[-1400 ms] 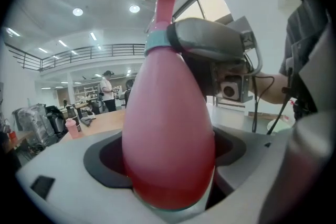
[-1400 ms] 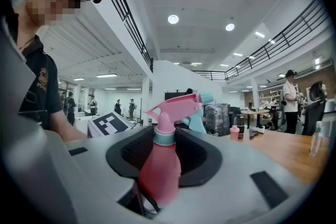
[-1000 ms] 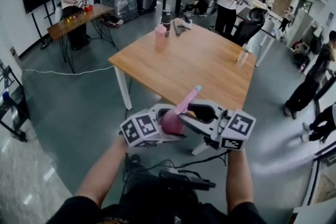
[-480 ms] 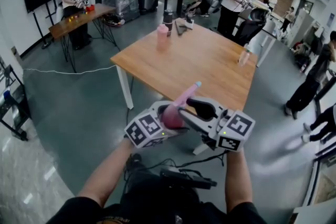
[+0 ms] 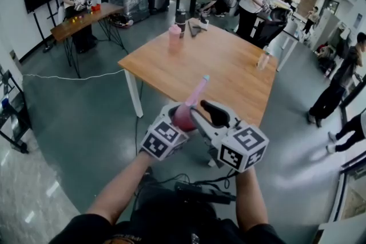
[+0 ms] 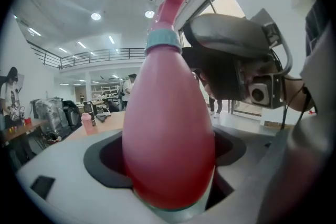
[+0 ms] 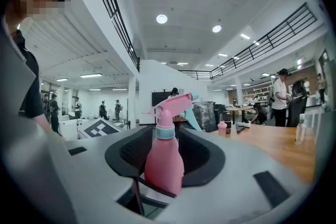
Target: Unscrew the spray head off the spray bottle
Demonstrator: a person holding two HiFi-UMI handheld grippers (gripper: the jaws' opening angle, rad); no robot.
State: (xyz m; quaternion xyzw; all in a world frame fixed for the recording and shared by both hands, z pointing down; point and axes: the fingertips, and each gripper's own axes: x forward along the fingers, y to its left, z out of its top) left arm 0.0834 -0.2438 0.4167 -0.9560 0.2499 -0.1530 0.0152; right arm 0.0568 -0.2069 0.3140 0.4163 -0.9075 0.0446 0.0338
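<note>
1. Left gripper (image 6: 168, 168) is clamped on the spray bottle (image 6: 168, 113). Dark pads hug the fat lower body on both sides, no gap showing.
2. Right gripper (image 7: 169, 157): jaws have just been opening and now stand wide. The bottle sits btw them, but the pads are clear of it w/ a gap each side.
3. Bottle is up in the air in front of the person, tilted. Spray head (image 5: 198, 90) points up & away twd the table (image 5: 229, 74), and it's on the neck, not off yet.
4. Tight quarters round the bottle. Left marker cube (image 5: 166, 139) and right marker cube (image 5: 243, 148) flank it, and the gripper noses nearly meet. Very little slack there.
5. Further out there's plenty of room. In the head view the near table edge lies right behind the bottle, and the top is mostly bare.
6. Pink tumbler (image 5: 174, 38) stands by the far edge and a clear bottle (image 5: 263, 60) near the right edge. Both are well apart from the grippers.
7. Left of the table is open grey floor (image 5: 86, 117).
8. Materials: the bottle is glossy pink plastic, a teardrop body narrowing to a slim neck. A pale teal collar (image 7: 164, 134) rings the neck, and the head is pink w/ a teal tip.
9. Gripper shells are matte light grey w/ black, finely textured pads. Table has a warm wood top on white legs.
</note>
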